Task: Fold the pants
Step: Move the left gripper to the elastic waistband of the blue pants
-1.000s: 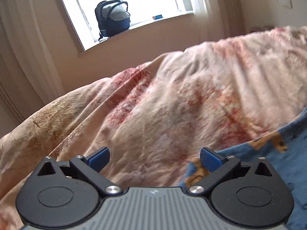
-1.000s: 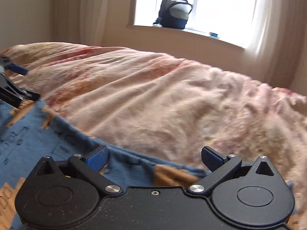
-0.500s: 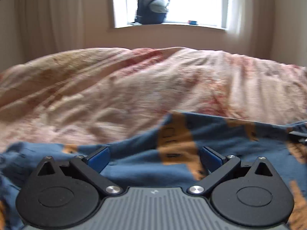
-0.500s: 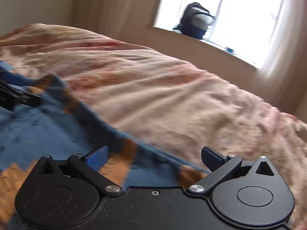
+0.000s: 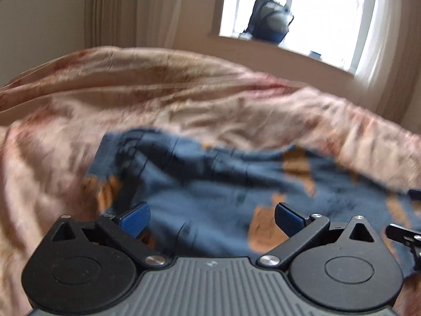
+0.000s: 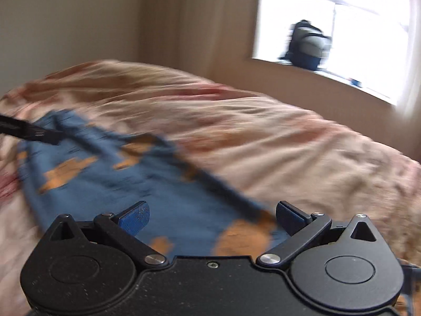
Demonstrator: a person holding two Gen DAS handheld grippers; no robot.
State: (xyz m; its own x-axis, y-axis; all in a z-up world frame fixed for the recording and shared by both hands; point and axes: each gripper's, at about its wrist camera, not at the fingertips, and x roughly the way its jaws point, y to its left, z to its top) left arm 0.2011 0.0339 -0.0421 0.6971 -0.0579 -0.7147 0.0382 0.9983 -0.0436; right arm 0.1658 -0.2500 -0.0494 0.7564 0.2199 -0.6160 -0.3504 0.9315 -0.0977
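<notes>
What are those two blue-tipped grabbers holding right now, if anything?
Nothing. Both the left gripper and right gripper are open, with the blue orange-patterned fabric pants lying loose on the bed between their fingers.

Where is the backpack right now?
The backpack sits on the windowsill, upper right in both wrist views, beyond the bed's floral duvet and the blue pants.

Blue pants with an orange print [image 5: 210,184] lie on a cream bedspread blotched red and tan [image 5: 184,97]. Blue pads tip the black left gripper [image 5: 210,217] and black right gripper [image 6: 210,217]. A navy-and-grey backpack [image 6: 307,44] sits far right.
</notes>
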